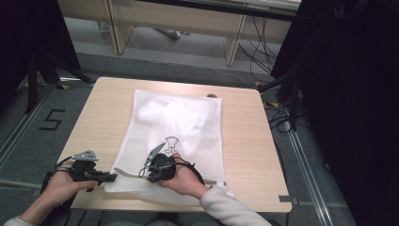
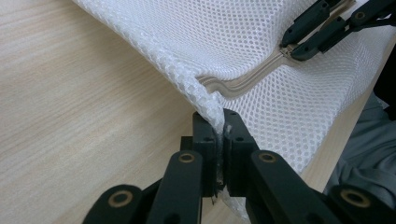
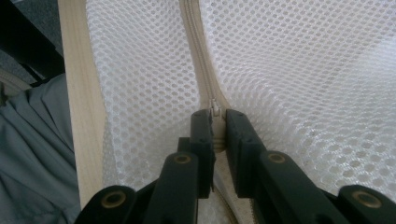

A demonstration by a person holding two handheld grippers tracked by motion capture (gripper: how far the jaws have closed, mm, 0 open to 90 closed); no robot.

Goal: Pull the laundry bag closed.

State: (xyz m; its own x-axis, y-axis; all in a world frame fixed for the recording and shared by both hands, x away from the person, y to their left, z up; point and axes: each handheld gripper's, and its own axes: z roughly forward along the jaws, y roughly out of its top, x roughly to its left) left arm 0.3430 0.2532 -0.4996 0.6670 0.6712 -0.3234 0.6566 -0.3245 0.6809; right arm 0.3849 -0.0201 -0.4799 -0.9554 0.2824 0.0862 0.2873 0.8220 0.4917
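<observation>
A white mesh laundry bag [image 1: 176, 136] lies flat on the wooden table [image 1: 244, 141], with a white garment inside. Its cream zipper [image 2: 243, 84] runs along the near edge. My left gripper [image 1: 110, 177] is shut on the bag's near left corner [image 2: 212, 112]; the mesh is pinched between its jaws [image 2: 220, 140]. My right gripper [image 1: 150, 176] sits over the zipper line [image 3: 198, 56], its jaws shut on the zipper pull [image 3: 215, 112]. In the left gripper view the right gripper's black fingers [image 2: 322, 28] rest on the zipper farther off.
The table's near edge [image 3: 77, 93] runs just below the bag, with the person's grey trousers [image 3: 32, 154] beyond it. Black curtains and cables stand to the right of the table [image 1: 348, 94]. Bare tabletop lies left and right of the bag.
</observation>
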